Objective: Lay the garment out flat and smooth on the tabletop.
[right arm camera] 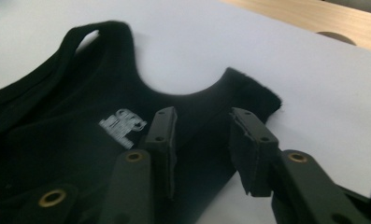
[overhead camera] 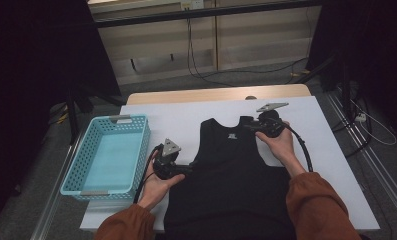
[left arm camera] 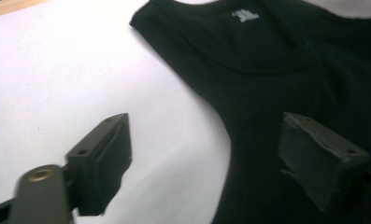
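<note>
Holding both tongs apart over the black vest point(overhead camera: 231, 172) lying flat on the white table point(overhead camera: 331, 150): left gripper point(left arm camera: 204, 156) straddles the armhole edge, right gripper point(right arm camera: 202, 140) brackets the shoulder strap, neither clamped. Closing now risks pinching one layer, or dragging the cloth into wrinkles. High view shows the blue basket point(overhead camera: 88, 157) at left; right gripper view shows the strap end lying between my jaws.

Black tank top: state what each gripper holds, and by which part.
Nothing is held. The left gripper stands open at the black tank top's armhole edge; the right gripper stands open over its shoulder strap.
</note>
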`<state>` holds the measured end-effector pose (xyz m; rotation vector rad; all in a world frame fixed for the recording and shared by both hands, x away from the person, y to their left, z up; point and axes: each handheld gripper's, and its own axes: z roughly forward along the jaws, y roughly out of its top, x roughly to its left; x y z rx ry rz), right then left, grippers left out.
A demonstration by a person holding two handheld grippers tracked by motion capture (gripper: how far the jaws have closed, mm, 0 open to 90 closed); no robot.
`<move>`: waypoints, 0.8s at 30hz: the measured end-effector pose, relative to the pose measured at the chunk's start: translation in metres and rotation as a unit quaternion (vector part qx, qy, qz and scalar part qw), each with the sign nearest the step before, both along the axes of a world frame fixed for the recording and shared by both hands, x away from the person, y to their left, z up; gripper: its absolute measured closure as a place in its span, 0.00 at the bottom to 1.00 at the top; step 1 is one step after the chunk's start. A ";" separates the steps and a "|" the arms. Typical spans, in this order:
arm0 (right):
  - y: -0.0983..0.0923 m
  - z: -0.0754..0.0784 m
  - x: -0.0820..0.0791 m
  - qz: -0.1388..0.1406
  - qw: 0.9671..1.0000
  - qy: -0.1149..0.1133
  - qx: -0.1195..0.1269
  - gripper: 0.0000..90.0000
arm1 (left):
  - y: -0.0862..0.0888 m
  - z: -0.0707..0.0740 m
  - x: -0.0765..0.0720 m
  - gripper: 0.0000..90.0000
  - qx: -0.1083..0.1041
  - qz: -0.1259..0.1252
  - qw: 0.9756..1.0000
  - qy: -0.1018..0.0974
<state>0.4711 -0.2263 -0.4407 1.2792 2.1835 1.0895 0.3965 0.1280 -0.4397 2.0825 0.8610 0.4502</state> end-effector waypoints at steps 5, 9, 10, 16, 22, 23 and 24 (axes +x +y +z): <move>0.005 0.004 -0.017 0.024 1.000 -0.004 -0.003 0.72 | 0.002 0.005 -0.005 0.26 -0.004 -0.011 1.000 0.013; 0.003 0.010 -0.040 0.045 0.999 -0.014 0.004 0.66 | 0.007 0.009 -0.010 0.22 -0.015 -0.012 1.000 0.007; 0.002 0.011 -0.046 0.050 0.999 -0.016 0.008 0.65 | 0.008 0.009 -0.011 0.22 -0.019 -0.010 1.000 0.006; -0.009 0.017 -0.081 0.067 0.997 -0.022 0.019 0.58 | 0.010 0.006 -0.014 0.19 -0.015 -0.010 1.000 0.010; -0.020 0.017 -0.114 0.066 0.997 -0.028 0.032 0.53 | 0.011 0.006 -0.021 0.16 -0.011 -0.025 1.000 0.005; -0.021 0.017 -0.119 0.064 0.997 -0.031 0.031 0.52 | 0.011 0.007 -0.023 0.16 -0.010 -0.025 1.000 0.003; -0.023 0.017 -0.124 0.064 0.997 -0.033 0.031 0.51 | 0.012 0.007 -0.025 0.16 -0.011 -0.027 1.000 0.000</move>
